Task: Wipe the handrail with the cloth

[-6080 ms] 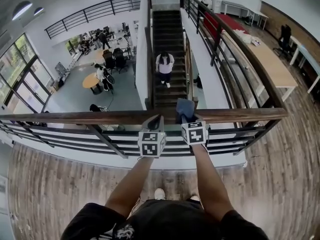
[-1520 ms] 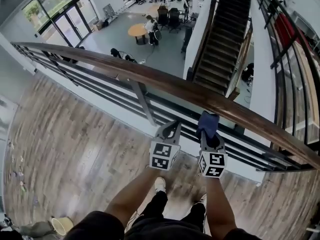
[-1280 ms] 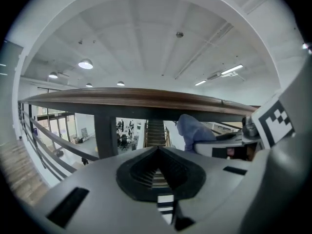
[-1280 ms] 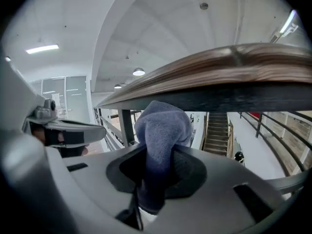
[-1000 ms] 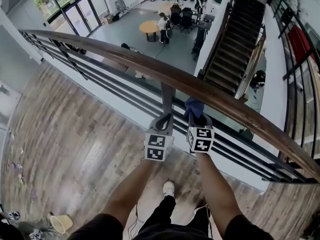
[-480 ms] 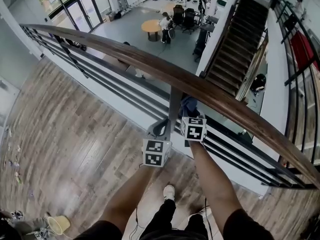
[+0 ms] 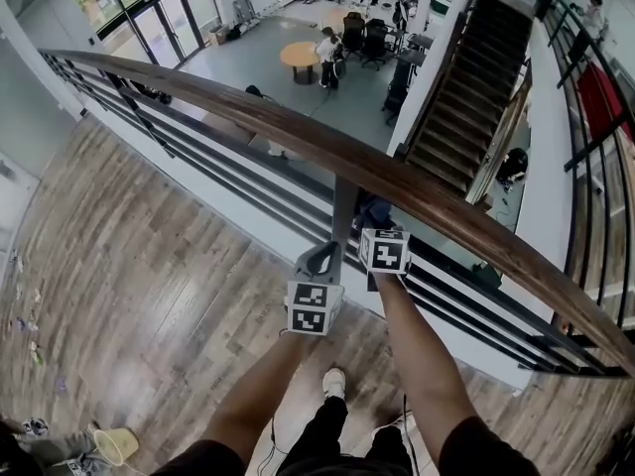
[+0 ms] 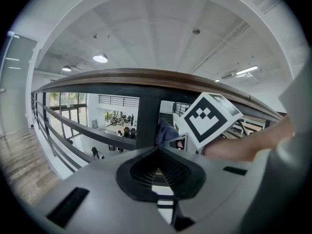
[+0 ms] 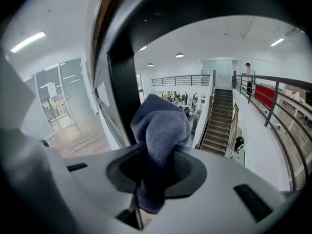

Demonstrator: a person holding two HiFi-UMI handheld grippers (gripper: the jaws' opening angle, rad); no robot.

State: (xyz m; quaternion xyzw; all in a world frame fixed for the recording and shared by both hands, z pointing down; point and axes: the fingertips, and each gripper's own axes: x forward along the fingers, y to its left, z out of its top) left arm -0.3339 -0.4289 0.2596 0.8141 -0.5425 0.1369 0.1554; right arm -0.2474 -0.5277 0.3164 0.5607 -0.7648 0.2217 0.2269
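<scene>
Right gripper (image 7: 376, 228) with its jaws clamped on a bunched blue fleece cloth (image 9: 161, 126), just beneath the curved brown wooden handrail (image 7: 248, 115) and beside a dark metal post (image 7: 344, 206); left gripper (image 7: 320, 258) lower, jaws pressed together, holding nothing

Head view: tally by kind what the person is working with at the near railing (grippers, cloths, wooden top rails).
Grippers: 2 (left gripper, right gripper)
Cloths: 1 (blue cloth, held in the right gripper's fingers)
Wooden top rails: 1 (wooden handrail)
Total: 4
</scene>
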